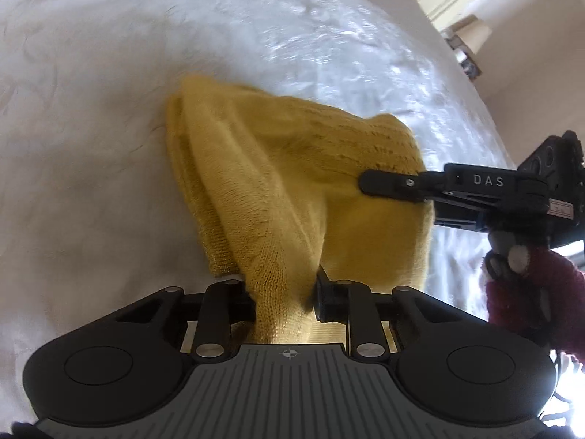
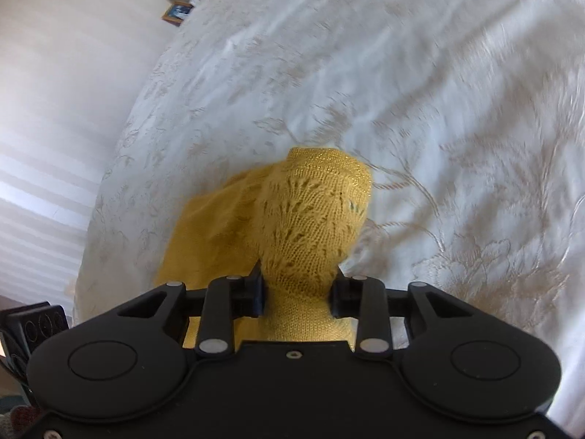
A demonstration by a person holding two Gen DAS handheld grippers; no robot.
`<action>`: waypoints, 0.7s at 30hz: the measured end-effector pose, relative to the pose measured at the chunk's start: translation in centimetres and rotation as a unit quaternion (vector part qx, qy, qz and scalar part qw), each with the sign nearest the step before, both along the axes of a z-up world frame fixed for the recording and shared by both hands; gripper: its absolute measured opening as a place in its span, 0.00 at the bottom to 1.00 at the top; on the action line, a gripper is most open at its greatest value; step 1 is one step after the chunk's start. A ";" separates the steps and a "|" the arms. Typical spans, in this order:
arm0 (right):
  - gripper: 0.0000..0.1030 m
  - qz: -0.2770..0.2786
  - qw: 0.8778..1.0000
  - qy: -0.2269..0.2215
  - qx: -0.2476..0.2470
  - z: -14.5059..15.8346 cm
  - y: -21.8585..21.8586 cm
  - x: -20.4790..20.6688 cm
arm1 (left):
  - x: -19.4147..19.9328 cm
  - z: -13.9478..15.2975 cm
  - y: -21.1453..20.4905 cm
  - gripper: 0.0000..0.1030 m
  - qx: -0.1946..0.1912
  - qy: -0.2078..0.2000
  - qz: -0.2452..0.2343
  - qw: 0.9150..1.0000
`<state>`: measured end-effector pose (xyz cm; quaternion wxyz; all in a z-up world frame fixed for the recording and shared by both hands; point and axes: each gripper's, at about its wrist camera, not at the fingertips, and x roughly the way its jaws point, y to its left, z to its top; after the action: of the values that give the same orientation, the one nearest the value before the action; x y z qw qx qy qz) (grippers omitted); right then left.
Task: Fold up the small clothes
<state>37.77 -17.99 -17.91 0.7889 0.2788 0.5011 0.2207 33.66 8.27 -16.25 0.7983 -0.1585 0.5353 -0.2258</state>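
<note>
Yellow knit garment (image 1: 278, 190) lifted above the white bedspread (image 1: 91, 109). Left gripper (image 1: 283, 300) pinches a bunched edge at 6 o'clock; right gripper (image 2: 298, 292) clamps the lacy part. Risk: loose knit slipping out, or the hanging folds bunching unevenly when laid down.

Two wrist fisheyes, both close above the white bedspread

The left wrist view looks forward and down along the left gripper (image 1: 283, 294) toward the bedspread's (image 1: 109, 117) far edge, with the right gripper (image 1: 365, 182) entering from its right side. The right wrist view looks along the right gripper (image 2: 297, 292) across the bedspread (image 2: 438, 117), its left edge in sight. Both share the yellow knit garment (image 1: 278, 183) (image 2: 310, 219), very near each lens.
</note>
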 end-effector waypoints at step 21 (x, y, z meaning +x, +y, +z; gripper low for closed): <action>0.42 -0.007 0.999 -0.031 0.014 7.0 -8.4 -16.2 | -15.5 6.9 -8.7 0.24 -0.025 -0.052 -0.048 0.997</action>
<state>21.54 -26.36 -10.86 0.8020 0.2860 0.4710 0.2304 18.12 -0.44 -9.39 0.8090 -0.1404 0.4944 -0.2851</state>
